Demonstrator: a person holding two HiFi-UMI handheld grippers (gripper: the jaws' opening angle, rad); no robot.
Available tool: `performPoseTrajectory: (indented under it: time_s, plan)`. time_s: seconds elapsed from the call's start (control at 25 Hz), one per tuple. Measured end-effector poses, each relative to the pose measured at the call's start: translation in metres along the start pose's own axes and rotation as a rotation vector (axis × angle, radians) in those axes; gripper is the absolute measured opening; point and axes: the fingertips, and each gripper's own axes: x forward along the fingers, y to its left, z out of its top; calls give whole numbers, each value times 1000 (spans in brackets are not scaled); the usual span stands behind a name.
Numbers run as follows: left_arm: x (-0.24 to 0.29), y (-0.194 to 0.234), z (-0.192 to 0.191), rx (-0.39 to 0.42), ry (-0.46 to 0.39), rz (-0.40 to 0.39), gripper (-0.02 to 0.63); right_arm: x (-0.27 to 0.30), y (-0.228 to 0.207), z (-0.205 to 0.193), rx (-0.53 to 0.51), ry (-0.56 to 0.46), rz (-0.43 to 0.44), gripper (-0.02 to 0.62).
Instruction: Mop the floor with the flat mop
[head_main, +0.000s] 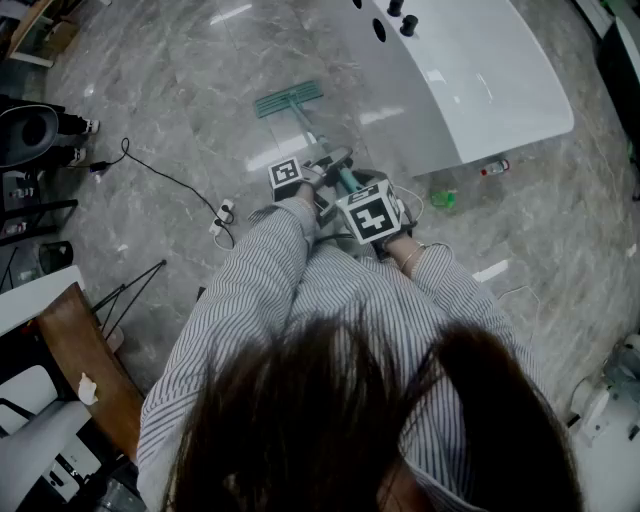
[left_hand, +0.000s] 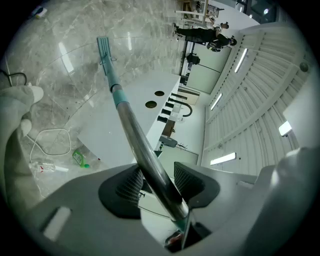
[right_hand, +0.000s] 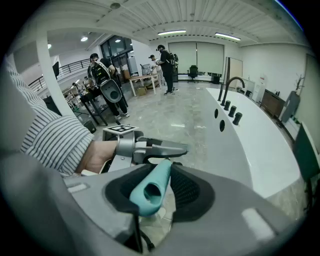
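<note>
Holding flat mop (head_main: 289, 99) head-down on marble floor (head_main: 180, 110), near white counter (head_main: 470, 80); clamping L gripper (left_hand: 156, 181) jaws tight on metal pole (left_hand: 137, 142); squeezing teal grip end (right_hand: 150, 192) btwn R gripper (right_hand: 159, 186) jaws.

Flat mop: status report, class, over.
Left hand-held gripper shut on flat mop shaft; right hand-held gripper shut on handle end. Mop head on floor. White counter alongside.
</note>
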Motion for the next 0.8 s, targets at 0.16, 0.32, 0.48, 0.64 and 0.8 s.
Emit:
performPoseTrajectory:
  time_s: [0.16,0.32,0.48,0.64,0.8]
  plan:
    - [-3,-2,-7,-17,30,-7,198,-3,-5,0,-38,5,-10,123]
    - [-5,6,-8,-26,21,29,176,-1,-2,-7,-71,27,-13,123]
    - [-3,15,-12,-22,11,61,174,-1,-6,-16,-75,42,-8,123]
    - [-7,14,-13,-39,-18,38,170,-1,-4,-17,-67,33,-11,123]
    - [-11,15,-13,-60,-44,-12,170,2,-2,-19,-61,22,-20,124]
